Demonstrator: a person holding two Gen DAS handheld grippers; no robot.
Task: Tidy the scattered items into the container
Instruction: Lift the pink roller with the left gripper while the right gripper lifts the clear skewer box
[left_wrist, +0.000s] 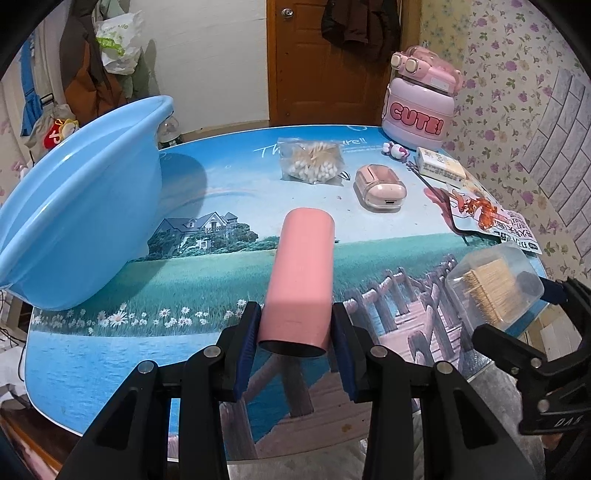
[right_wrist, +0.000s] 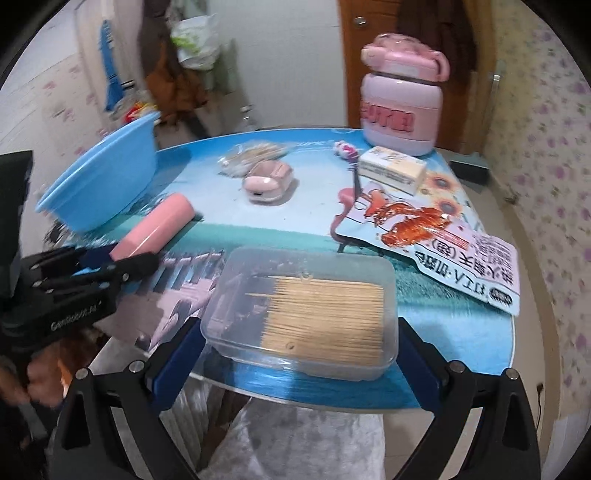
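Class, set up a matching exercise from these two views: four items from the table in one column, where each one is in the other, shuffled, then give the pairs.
Items
1. pink tube
2. clear toothpick box
3. blue basin
4. pink earbud case

Places
A. lying on the table, nothing touching it
B. between the left gripper's pads
C. at the table's left edge
D. between the right gripper's pads

Pairs: 1-B, 2-D, 3-C, 4-A
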